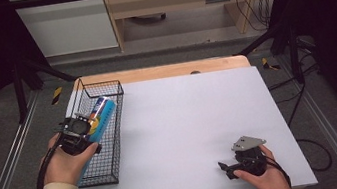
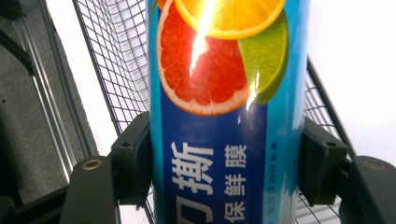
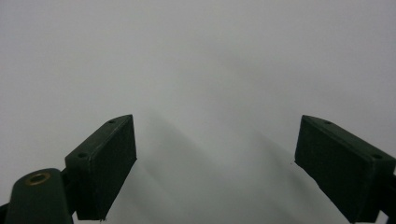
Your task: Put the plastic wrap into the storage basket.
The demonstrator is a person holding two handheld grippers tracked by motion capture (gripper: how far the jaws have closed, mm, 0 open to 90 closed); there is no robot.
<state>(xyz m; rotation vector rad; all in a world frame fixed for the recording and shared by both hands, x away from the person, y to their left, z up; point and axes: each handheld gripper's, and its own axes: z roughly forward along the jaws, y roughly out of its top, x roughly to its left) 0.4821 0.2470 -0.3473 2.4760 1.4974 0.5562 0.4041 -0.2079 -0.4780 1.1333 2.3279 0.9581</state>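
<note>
Desk (image 1: 188, 137): white top, seen from the high view, with a strip of bare wood showing at the far edge.

Wire basket (image 1: 109, 149): black mesh, long and narrow, set along the left edge of the desk, its long side running away from the person. In the left gripper view the mesh (image 2: 116, 60) is seen behind and on both sides of the box.

Box (image 1: 100, 116): long blue carton of cling film, printed with orange, grapefruit and lime slices, white lettering below them (image 2: 210, 116). It is held over the basket, tilted, with the far end pointing toward the basket's far corner. Contact with the basket floor cannot be told.

Left gripper (image 1: 80, 130): held in the left hand (image 1: 66, 165) above the near half of the basket. Jaws are closed on the box, one pad pressed against each long side, as seen in the left gripper view.

Right gripper (image 1: 233, 166): held in the right hand (image 1: 264, 176) at the near right part of the desk, well apart from the basket, grey plate on top. Jaws are parted and hold nothing; bare white desk surface (image 3: 210, 70) is seen between them.
</note>
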